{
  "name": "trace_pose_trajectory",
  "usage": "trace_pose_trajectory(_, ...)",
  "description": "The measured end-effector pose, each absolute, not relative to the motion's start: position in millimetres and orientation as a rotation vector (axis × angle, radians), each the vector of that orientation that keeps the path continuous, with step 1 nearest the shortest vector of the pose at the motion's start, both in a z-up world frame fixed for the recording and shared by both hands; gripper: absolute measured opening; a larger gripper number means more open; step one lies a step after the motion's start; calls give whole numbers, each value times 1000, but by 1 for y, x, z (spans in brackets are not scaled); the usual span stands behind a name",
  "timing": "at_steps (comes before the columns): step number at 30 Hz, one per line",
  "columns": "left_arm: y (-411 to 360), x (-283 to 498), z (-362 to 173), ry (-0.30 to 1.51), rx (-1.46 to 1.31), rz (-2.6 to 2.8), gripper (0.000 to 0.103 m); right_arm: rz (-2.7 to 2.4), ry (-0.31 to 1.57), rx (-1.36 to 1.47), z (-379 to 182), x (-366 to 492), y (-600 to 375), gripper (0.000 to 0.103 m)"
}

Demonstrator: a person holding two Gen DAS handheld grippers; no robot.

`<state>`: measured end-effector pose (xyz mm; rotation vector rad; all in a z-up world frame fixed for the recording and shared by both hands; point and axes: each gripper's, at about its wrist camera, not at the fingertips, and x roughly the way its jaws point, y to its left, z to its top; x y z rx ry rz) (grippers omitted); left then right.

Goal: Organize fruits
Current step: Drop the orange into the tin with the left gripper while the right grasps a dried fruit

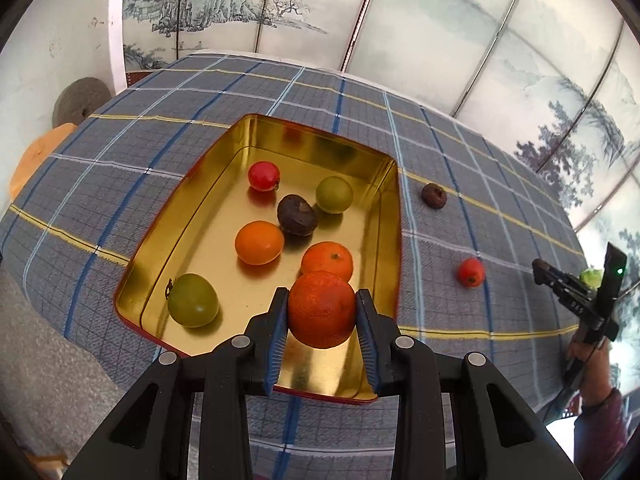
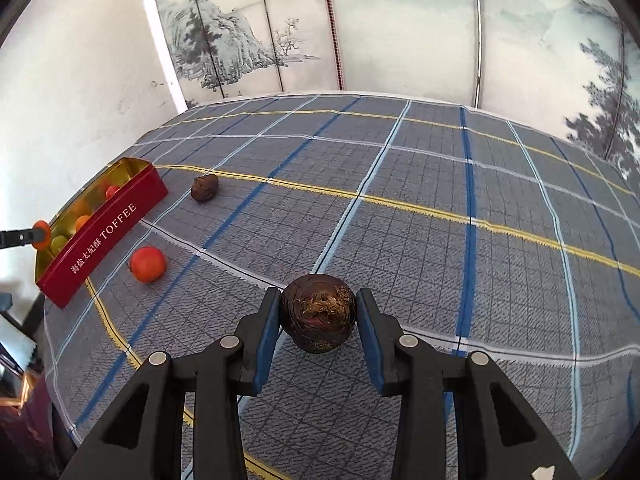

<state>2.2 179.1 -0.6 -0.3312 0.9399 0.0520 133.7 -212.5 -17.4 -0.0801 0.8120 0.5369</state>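
Left gripper (image 1: pixel 322 308) pinching an orange (image 1: pixel 321 309) over gold tin (image 1: pixel 256 132), six fruits inside, right gripper (image 2: pixel 317 312) clamping a dark fruit (image 2: pixel 318 312), its underside hidden.

Glossy gold metal tin (image 1: pixel 384 200) on woven cloth (image 1: pixel 440 312).

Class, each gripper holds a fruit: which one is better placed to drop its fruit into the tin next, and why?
Left. The left gripper already holds its orange above the gold tin. The right gripper grips a dark brown fruit over the tablecloth, well away from the tin.
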Motion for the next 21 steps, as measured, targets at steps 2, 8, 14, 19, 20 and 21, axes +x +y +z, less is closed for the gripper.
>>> trace_pose_trajectory(2, 179, 3, -4, 943, -316, 62, 34, 538, 812, -78, -18, 132, -213, 35)
trace_pose_trajectory(8, 171, 6, -13, 953, -238, 94, 34, 537, 803, -65, -16, 126, -214, 35)
trace_pose_trajectory(14, 165, 8, -20, 948, -171, 120, 34, 541, 793, -44, -10, 120, -215, 35)
trace_pose_trajectory(19, 164, 8, -21, 948, -147, 140, 36, 544, 778, -45, -2, 116, -214, 35)
trace_pose_trajectory(20, 164, 7, -21, 949, -144, 142, 36, 545, 774, -44, 0, 115, -213, 35)
trace_pose_trajectory(21, 164, 8, -22, 952, -142, 145, 36, 546, 771, -45, 2, 114, -212, 35)
